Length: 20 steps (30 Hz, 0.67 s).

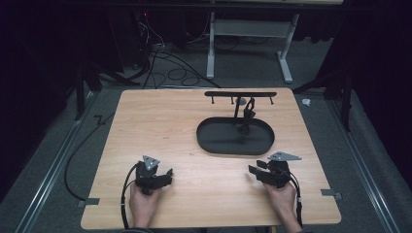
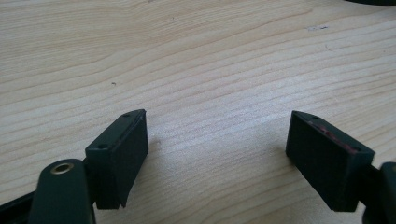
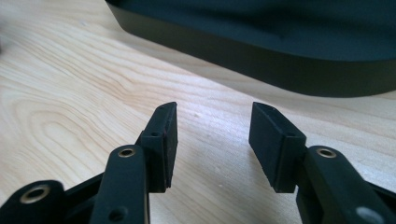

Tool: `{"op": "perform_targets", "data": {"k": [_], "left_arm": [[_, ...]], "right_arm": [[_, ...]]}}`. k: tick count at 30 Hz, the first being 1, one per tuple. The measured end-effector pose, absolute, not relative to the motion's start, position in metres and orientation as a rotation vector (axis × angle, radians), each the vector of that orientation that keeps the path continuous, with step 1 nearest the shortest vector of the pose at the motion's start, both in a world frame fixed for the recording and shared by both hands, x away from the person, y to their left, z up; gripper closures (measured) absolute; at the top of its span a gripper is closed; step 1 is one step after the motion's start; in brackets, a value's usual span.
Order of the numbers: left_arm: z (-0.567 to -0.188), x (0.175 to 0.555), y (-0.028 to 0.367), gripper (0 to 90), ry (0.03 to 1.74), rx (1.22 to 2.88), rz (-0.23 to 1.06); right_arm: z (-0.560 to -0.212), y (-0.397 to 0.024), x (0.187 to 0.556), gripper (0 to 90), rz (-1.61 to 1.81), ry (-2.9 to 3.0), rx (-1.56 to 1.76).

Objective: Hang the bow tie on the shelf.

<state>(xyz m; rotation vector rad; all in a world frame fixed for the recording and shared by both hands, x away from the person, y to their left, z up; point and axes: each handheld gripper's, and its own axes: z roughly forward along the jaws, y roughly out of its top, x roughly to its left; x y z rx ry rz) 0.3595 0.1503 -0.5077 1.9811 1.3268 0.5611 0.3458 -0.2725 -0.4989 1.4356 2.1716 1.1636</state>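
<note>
Bright counter, dark room

We see the counter [image 1: 160,121] evenly lit against black surroundings; up close, soft shadows fall under the slightly blurred jaws.

No readable writing

No text, label, brand, number or sign can be read on the worktop [image 1: 160,126], the black tray [image 1: 209,141] or the fingers [image 2: 119,154].

The left gripper [image 1: 167,175] sits low in the person's left hand [image 1: 142,203], fingers [image 2: 122,151] spread wide. The right gripper [image 1: 253,169], in the right hand [image 1: 283,198], angles inward, fingers [image 3: 163,140] parted, nothing between.
</note>
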Motion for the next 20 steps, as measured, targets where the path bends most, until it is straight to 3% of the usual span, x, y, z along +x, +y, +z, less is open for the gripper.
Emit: {"op": "perform_targets", "data": {"k": [10,20], "left_arm": [[-0.508,0.359,0.15,21.3,1.327,1.981,0.562],[-0.508,0.359,0.15,21.3,1.327,1.981,0.562]], "right_arm": [[-0.502,-0.256,0.344,47.3,0.942,2.198,1.287],[-0.502,-0.256,0.343,42.9,0.946,2.205,1.293]]}}
